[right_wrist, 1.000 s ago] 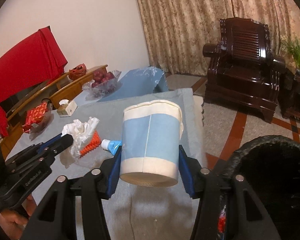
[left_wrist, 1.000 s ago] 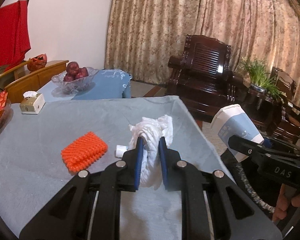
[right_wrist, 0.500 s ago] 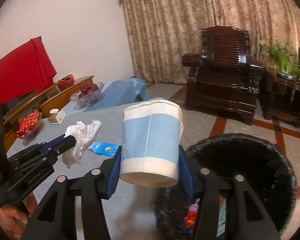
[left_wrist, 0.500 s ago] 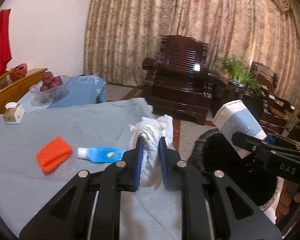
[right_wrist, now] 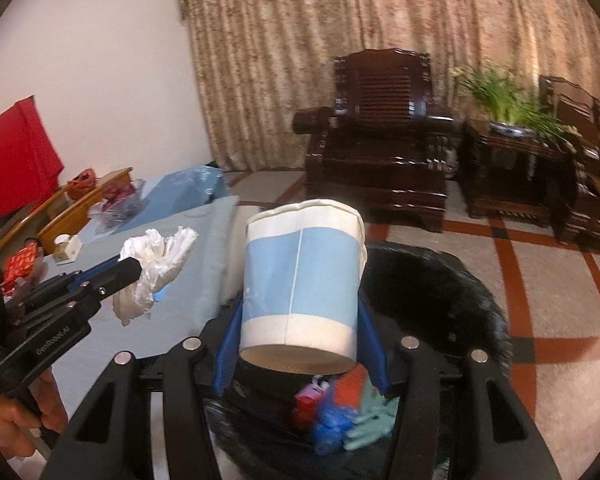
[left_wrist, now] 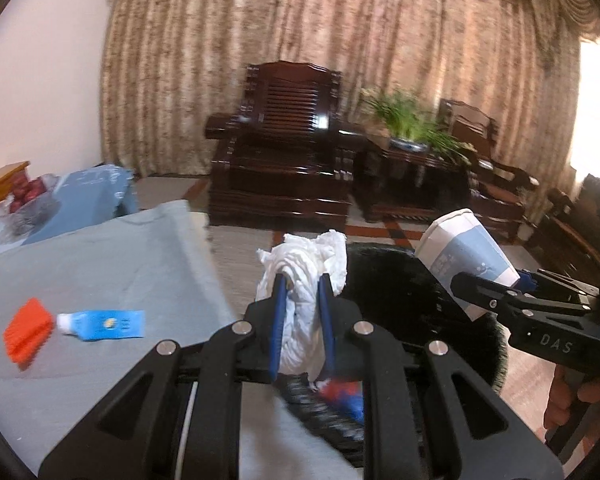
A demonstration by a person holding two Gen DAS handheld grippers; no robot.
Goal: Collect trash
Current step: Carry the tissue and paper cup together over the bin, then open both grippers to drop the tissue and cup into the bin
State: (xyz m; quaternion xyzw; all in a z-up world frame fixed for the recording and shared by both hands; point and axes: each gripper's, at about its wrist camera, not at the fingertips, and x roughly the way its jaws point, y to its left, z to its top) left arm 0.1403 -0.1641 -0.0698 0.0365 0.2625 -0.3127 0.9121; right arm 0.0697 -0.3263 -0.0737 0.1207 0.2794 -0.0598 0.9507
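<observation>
Left wrist view: the left tongs (left_wrist: pixel 302 296) are clamped on a crumpled white tissue wad (left_wrist: pixel 306 264), held at the counter's right edge.
Right wrist view: the right tongs (right_wrist: pixel 300 320) squeeze a blue-and-white paper cup (right_wrist: pixel 302 276) by its sides, rim pointing away and base toward the camera.
Cup position: over the near rim of the black trash bin (right_wrist: pixel 432 292), off the counter.
Tissue position: in the air just past the counter (left_wrist: pixel 100 264) edge, above the bin's (left_wrist: pixel 404 300) near side.
Bin contents: red, blue and pale green scraps (right_wrist: pixel 340 412) lie in the bottom, blurred.
Bin placement: on the floor, tight against the counter's edge, mouth open upward.
Counter edge: the grey cloth (right_wrist: pixel 204 264) drops off just left of the bin.
Left on counter: a blue-and-white tube (left_wrist: pixel 104 324) and an orange ribbed block (left_wrist: pixel 26 332) lie side by side, apart from each other, well in from the edge.
Gap between tongs: clear air separates the tissue from the cup; they do not touch.
Open room: bare tiled floor (right_wrist: pixel 540 280) lies beyond the bin, up to the dark wooden armchair (right_wrist: pixel 380 160) and the plant stand (right_wrist: pixel 512 160).
Far counter end: a glass fruit bowl (right_wrist: pixel 118 200) and a small tissue box (right_wrist: pixel 68 248), far from both tongs.
</observation>
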